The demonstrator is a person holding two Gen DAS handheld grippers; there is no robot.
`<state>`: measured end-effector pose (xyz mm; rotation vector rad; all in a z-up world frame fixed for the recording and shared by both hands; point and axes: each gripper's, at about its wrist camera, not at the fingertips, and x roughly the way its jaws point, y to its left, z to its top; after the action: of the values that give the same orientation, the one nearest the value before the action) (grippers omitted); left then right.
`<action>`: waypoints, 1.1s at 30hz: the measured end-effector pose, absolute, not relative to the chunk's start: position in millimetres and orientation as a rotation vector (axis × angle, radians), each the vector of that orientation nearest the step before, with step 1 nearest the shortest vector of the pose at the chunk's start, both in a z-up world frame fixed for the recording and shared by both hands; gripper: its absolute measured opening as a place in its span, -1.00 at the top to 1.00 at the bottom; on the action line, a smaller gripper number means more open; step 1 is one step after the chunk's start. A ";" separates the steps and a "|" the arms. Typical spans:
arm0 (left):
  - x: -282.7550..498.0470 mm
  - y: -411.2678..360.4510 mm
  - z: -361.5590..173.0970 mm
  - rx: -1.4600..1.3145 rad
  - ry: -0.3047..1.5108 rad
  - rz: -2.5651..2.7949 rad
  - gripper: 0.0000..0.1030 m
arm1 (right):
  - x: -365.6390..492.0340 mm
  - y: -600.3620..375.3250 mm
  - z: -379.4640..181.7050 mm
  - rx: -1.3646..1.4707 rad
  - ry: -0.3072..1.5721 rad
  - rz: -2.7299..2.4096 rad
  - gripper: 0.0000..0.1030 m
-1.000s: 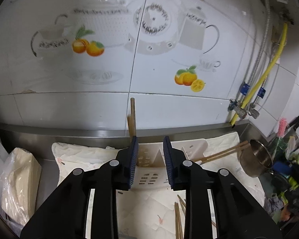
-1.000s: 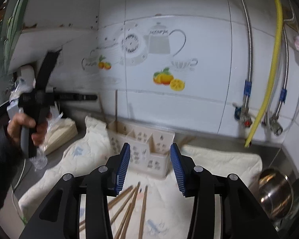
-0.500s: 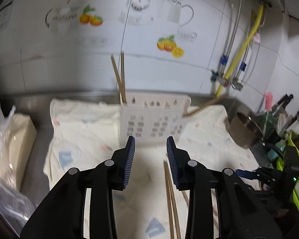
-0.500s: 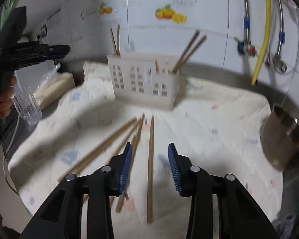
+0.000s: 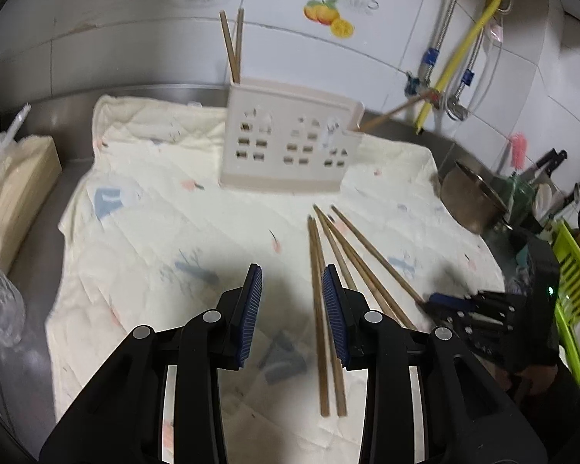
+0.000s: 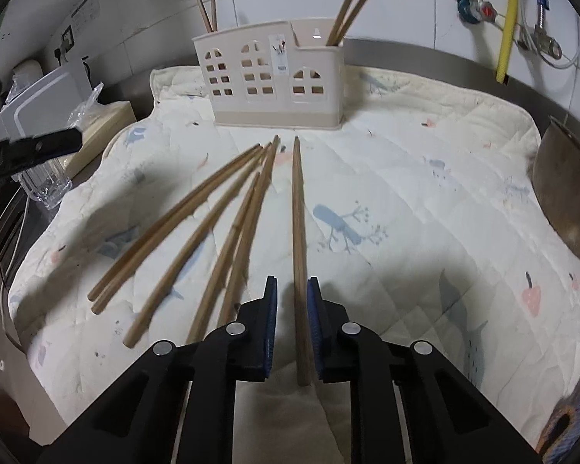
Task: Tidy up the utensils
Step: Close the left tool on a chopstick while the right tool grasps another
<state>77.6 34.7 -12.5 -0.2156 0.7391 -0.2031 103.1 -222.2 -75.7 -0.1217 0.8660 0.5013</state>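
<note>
A beige utensil holder [image 5: 290, 147] [image 6: 278, 81] stands at the back of a white quilted cloth [image 5: 154, 201], with chopsticks upright in its left [image 5: 234, 46] and right [image 6: 352, 7] compartments. Several loose chopsticks [image 6: 220, 212] fan out on the cloth. My right gripper [image 6: 292, 282] is low over the cloth, jaws closing around a single chopstick [image 6: 297, 212]. A gap still shows beside the left pad. My left gripper [image 5: 292, 270] hovers open, gripping nothing, with loose chopsticks [image 5: 317, 270] on the cloth by its right finger.
A steel pot [image 5: 471, 201] [image 6: 564, 193] lies on its side at the cloth's right edge. A clear plastic cup [image 6: 46, 189] and a bagged beige stack [image 5: 15, 185] sit at the left. A green rack [image 5: 572, 301] and a yellow hose [image 5: 468, 42] are on the right.
Both grippers have dropped from facing the wall to just above the cloth. The right jaws have narrowed around one chopstick; the left has drawn back from the holder.
</note>
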 end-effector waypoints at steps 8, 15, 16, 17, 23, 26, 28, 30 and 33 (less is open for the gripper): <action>61.4 12.8 -38.5 -0.166 0.797 -0.249 0.36 | 107.3 -224.1 -84.2 -0.118 0.888 0.495 0.77; 61.7 -1.5 -64.1 -0.150 0.866 -0.268 0.59 | 106.5 -224.2 -84.4 -0.127 0.879 0.489 0.87; 64.2 -3.2 -67.9 -0.148 0.875 -0.264 0.60 | 106.1 -224.6 -84.0 -0.124 0.877 0.488 0.87; 65.5 -3.7 -69.8 -0.150 0.880 -0.265 0.63 | 105.7 -225.0 -83.8 -0.122 0.876 0.488 0.87; 74.4 -6.9 -81.2 -0.148 0.906 -0.257 0.73 | 103.9 -227.1 -81.3 -0.115 0.869 0.486 0.87; 75.5 -8.8 -85.3 -0.146 0.917 -0.252 0.73 | 103.4 -229.1 -80.4 -0.112 0.866 0.486 0.87; 76.8 -10.1 -88.0 -0.149 0.925 -0.247 0.73 | 103.0 -229.3 -80.2 -0.111 0.865 0.484 0.87; 78.2 -12.3 -90.4 -0.145 0.928 -0.238 0.73 | 102.7 -229.3 -80.7 -0.110 0.866 0.484 0.87; 79.5 -14.6 -90.3 -0.133 0.926 -0.231 0.73 | 102.3 -229.0 -80.8 -0.110 0.866 0.485 0.87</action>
<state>79.5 -14.6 -90.3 -0.1325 0.9255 -0.2314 102.3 -229.0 -80.8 -0.1103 0.8656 0.4848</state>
